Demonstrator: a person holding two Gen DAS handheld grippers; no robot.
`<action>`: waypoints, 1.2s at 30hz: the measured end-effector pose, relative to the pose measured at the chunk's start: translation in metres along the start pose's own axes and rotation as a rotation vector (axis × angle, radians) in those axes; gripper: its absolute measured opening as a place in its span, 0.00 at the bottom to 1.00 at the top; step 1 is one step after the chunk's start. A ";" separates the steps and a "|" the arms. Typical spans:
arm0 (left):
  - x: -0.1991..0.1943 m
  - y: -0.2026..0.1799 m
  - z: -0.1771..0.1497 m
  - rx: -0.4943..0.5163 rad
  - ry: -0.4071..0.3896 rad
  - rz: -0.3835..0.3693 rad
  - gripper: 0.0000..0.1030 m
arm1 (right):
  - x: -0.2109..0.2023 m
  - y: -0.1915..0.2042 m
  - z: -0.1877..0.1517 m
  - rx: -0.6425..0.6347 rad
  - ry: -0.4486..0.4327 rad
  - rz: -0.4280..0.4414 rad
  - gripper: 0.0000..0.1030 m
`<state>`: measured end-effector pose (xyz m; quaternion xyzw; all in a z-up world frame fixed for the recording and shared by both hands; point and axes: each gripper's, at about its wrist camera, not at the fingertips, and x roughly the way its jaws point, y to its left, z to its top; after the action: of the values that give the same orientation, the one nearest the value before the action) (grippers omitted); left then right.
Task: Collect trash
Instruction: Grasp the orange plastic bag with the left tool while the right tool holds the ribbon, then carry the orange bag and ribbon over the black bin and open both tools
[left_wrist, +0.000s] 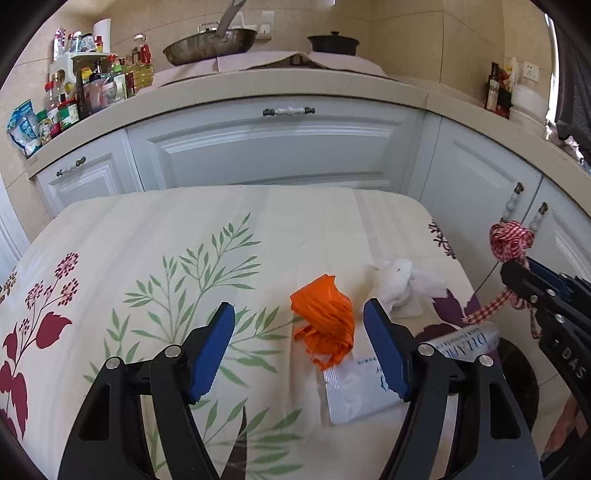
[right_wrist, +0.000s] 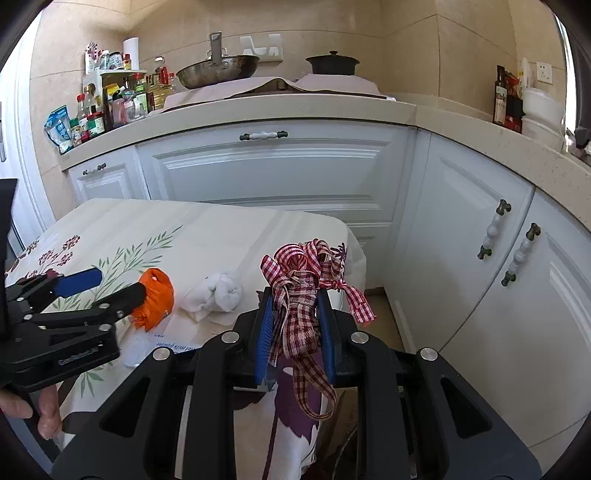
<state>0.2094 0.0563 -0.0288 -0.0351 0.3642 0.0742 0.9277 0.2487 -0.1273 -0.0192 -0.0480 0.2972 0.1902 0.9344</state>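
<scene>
Floral cloth covers the bench (left_wrist: 155, 229), and going left to right there's one left hand-held gripper (left_wrist: 299, 347) with its blue jaws spread wide and nothing pinched, hovering low over the cloth. Just between and slightly past those jaws sits one crumpled orange wrapper (left_wrist: 323, 321), lying on top of one flat white packet (left_wrist: 354, 391) with blue print on it. Right behind that, a bit further over, is one balled-up white tissue (left_wrist: 399, 284), close to the bench's right edge. So that's three bits of trash on the cloth, all bunched together near the right side. Then off the right edge of the bench you get the right hand-held gripper (right_wrist: 295, 332), clenched on one bundle of red-and-white checked ribbon (right_wrist: 306, 291), with loops sticking up above the jaws and a tail dangling down below them. Behind everything, on the kitchen counter, are one wok (right_wrist: 218, 72) and one dark lidded pot (right_wrist: 332, 62).
</scene>
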 end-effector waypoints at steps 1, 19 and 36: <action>0.003 -0.001 0.000 0.002 0.007 0.004 0.68 | 0.002 -0.001 0.000 0.004 0.000 0.001 0.21; 0.030 -0.005 0.002 0.012 0.077 -0.033 0.37 | 0.008 -0.010 -0.008 0.044 0.002 0.000 0.21; -0.037 -0.012 0.002 0.024 -0.065 -0.052 0.36 | -0.037 -0.027 -0.019 0.068 -0.046 -0.051 0.21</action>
<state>0.1859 0.0405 -0.0016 -0.0311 0.3336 0.0468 0.9410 0.2209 -0.1681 -0.0134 -0.0193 0.2808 0.1572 0.9466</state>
